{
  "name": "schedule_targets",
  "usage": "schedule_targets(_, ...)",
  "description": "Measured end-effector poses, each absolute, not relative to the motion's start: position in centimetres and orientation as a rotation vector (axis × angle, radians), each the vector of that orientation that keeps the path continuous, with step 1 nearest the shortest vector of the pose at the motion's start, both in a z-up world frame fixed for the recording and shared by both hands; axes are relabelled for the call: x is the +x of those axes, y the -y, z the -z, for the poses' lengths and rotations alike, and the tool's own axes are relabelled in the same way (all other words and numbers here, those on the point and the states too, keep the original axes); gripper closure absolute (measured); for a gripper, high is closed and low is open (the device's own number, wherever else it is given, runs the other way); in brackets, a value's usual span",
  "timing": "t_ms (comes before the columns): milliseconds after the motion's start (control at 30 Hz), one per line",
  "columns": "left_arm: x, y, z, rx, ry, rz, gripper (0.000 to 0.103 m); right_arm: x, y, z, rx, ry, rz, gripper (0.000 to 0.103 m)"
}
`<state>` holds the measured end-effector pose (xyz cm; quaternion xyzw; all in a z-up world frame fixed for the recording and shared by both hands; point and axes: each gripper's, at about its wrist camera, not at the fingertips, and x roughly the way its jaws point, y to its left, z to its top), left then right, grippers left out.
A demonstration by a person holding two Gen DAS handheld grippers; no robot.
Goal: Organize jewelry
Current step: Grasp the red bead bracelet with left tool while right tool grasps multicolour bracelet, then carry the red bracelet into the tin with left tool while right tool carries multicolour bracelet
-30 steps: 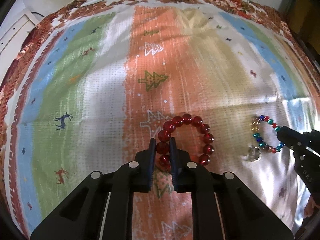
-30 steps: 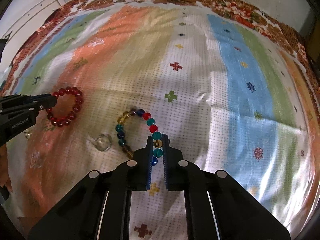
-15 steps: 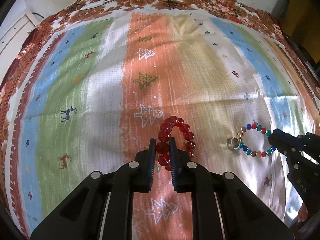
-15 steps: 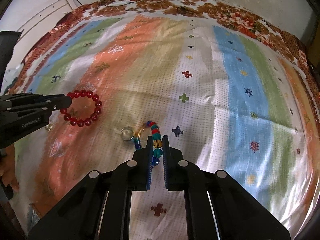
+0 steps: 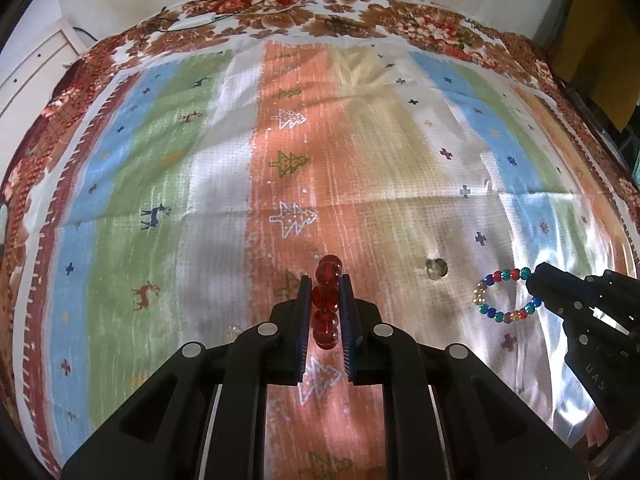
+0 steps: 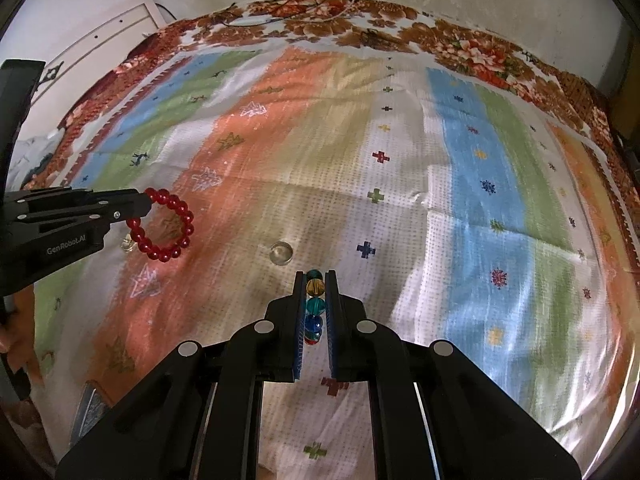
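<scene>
Left to right, taking the small ring [image 6: 281,253] on the bedspread [image 5: 224,184] as landmark.

Left of the ring: your left gripper [image 5: 325,286] has its jaws closed nearly all the way on the red bead bracelet [image 6: 167,225], pinching it by a few beads. A second ago the bracelet lay flat as an open loop; now it hangs edge-on in the left wrist view, and in the right wrist view the loop dangles from the jaw tips, seemingly off the cloth. Judgement: pick-up done on this side.

Ring: it sits alone on the cloth between the two grippers. A second ago it was touching or just beside the multicoloured loop; now it is well apart from it, so the ring appears not to have been dragged along.

Right of the ring: your right gripper [image 6: 316,283] has its jaws fully closed on the multicoloured bead bracelet [image 5: 505,295], beads stacked in a line between the pads. The loop hangs from the jaw tips and seems off the bedspread too.

Both views show more bedspread than before, consistent with both hands rising. No tray or box is in view, so where the bracelets go I cannot tell. The ring is not yet collected.
</scene>
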<state>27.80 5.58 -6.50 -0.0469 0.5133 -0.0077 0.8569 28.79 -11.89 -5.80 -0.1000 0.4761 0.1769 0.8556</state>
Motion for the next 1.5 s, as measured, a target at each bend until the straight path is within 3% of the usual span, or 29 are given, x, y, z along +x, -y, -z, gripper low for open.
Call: schedule_targets(1500,16.6,-1.5,0.3,-0.136,-0.909,0.139,0.090,18.3,12.9,0.2,-0.145,-0.861,-0.498,0.093)
